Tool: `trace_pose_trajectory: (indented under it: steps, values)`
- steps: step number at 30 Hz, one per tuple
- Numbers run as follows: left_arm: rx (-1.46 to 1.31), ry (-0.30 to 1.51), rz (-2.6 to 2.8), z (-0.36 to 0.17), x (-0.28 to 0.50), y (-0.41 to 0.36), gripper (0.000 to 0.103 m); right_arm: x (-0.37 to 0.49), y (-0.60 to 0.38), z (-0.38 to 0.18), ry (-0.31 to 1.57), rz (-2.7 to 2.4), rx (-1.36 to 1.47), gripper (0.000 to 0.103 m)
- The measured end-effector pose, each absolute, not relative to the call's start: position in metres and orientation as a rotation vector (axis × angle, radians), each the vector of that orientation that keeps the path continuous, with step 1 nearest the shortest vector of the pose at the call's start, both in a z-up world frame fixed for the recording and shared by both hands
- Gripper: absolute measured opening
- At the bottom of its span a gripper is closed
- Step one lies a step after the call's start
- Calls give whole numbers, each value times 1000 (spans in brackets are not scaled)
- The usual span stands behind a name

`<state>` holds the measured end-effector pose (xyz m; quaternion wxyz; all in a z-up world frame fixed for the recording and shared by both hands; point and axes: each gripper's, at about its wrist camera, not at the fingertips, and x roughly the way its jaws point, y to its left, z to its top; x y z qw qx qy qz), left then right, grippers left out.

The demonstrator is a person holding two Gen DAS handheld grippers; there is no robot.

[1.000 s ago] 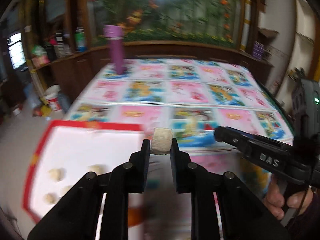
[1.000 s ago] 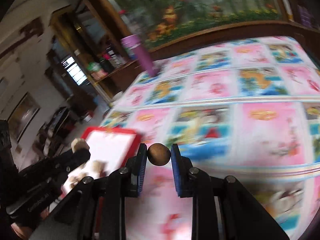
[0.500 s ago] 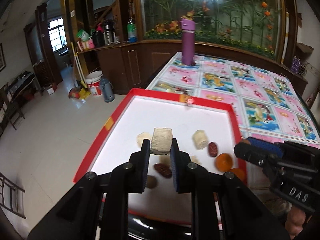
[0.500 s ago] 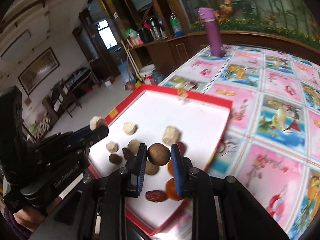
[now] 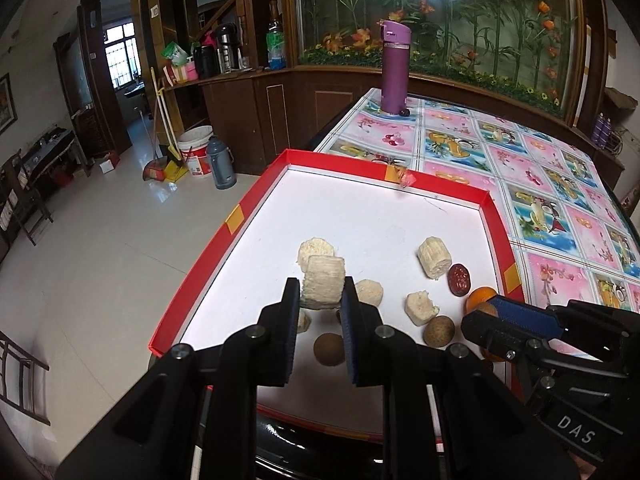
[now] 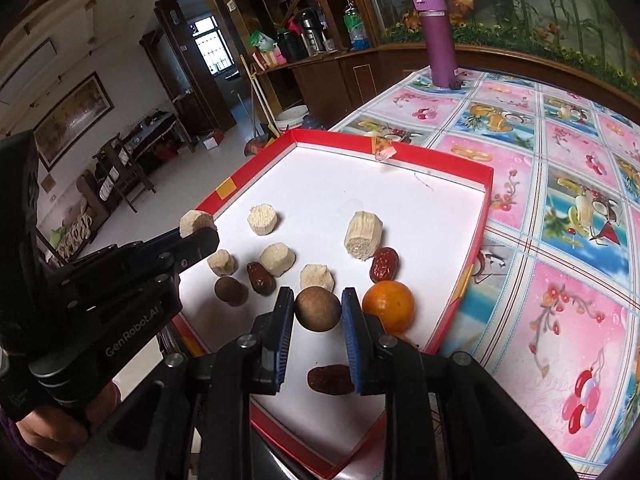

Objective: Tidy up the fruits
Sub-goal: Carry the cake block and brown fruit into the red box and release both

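A red-rimmed white tray (image 5: pixel 256 196) (image 6: pixel 486 200) lies on the table's near left corner. It holds several pale sugarcane chunks (image 5: pixel 434 256), red dates (image 6: pixel 384 264), brown round longans (image 5: pixel 328 349) and an orange (image 6: pixel 388 306). My left gripper (image 5: pixel 320 296) is shut on a pale sugarcane chunk (image 5: pixel 322 286) above the tray's near side. My right gripper (image 6: pixel 316 310) is shut on a brown longan (image 6: pixel 317 308) above the tray's near right part, next to the orange.
A purple bottle (image 5: pixel 394 68) stands at the far left of the table with its fruit-print cloth (image 5: pixel 540 184). Left of the table is tiled floor with a bucket (image 5: pixel 196 152), a thermos jug and brooms. Wooden cabinets stand behind.
Both grippers swung left from above the tablecloth to above the tray and lowered toward it, each still holding its piece.
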<state>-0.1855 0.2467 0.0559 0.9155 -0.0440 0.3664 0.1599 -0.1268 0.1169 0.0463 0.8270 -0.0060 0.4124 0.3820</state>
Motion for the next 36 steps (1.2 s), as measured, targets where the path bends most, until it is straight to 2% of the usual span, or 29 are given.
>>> trace_pose_trajectory:
  steps: [33,35,36]
  values:
    - [-64,850,374,27,-166,249,22,-118,130,41,850,782,-80,23]
    - [-65,855,382,27,-165,249,23,-119,129,42,841,775,-86,26]
    - [-68,857,384,27,-164,249,23,-119,128,44,831,771,-89,31]
